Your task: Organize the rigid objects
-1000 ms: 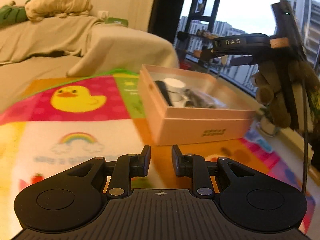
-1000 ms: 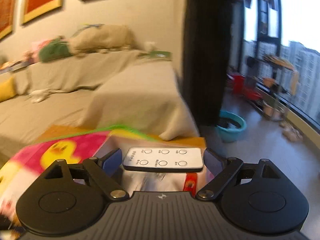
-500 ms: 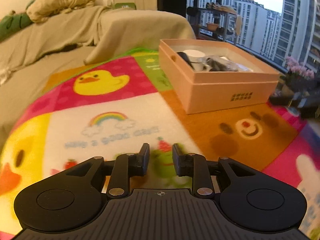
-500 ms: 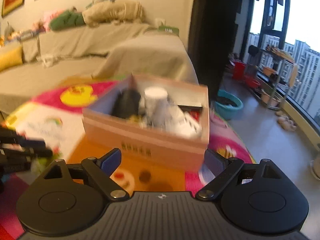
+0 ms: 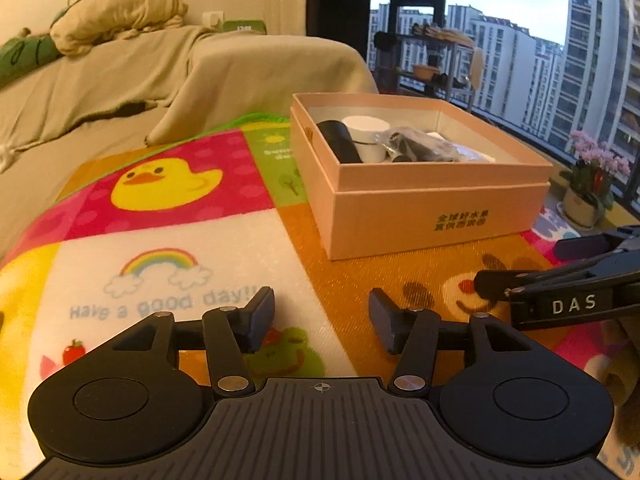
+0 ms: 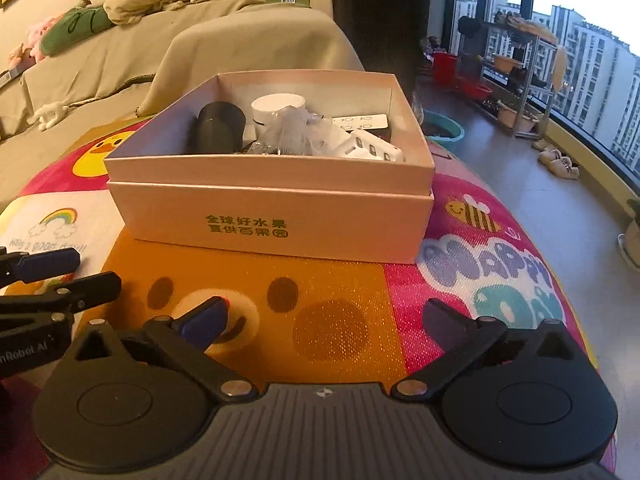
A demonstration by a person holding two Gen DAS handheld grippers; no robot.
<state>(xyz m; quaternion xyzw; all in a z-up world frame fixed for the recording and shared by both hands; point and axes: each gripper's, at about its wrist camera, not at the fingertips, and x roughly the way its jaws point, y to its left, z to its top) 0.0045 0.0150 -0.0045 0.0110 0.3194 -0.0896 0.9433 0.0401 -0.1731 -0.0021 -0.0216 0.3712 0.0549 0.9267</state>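
A pink cardboard box point(image 5: 436, 216) point(image 6: 276, 208) stands on the colourful mat. Inside it I see a black cylinder point(image 6: 218, 128), a white round jar point(image 6: 278, 108), a white remote point(image 6: 362, 121), a white power adapter point(image 6: 370, 146) and a clear bag of dark parts point(image 5: 420, 146). My left gripper point(image 5: 322, 320) is open and empty, low over the mat in front of the box. My right gripper point(image 6: 324, 316) is open wide and empty, also in front of the box. Each gripper shows in the other's view, the right in the left wrist view point(image 5: 560, 280), the left in the right wrist view point(image 6: 52, 276).
The mat point(image 5: 168, 240) with a duck and rainbow print covers the table. A beige-covered sofa point(image 5: 120, 80) lies behind. On the right are a window, a shelf rack point(image 6: 516, 80), a teal basin point(image 6: 446, 130) and a potted plant point(image 5: 592, 184).
The right gripper held the white remote a second ago; the remote now lies in the box and the gripper has pulled back and down. The left gripper has drawn back and opened.
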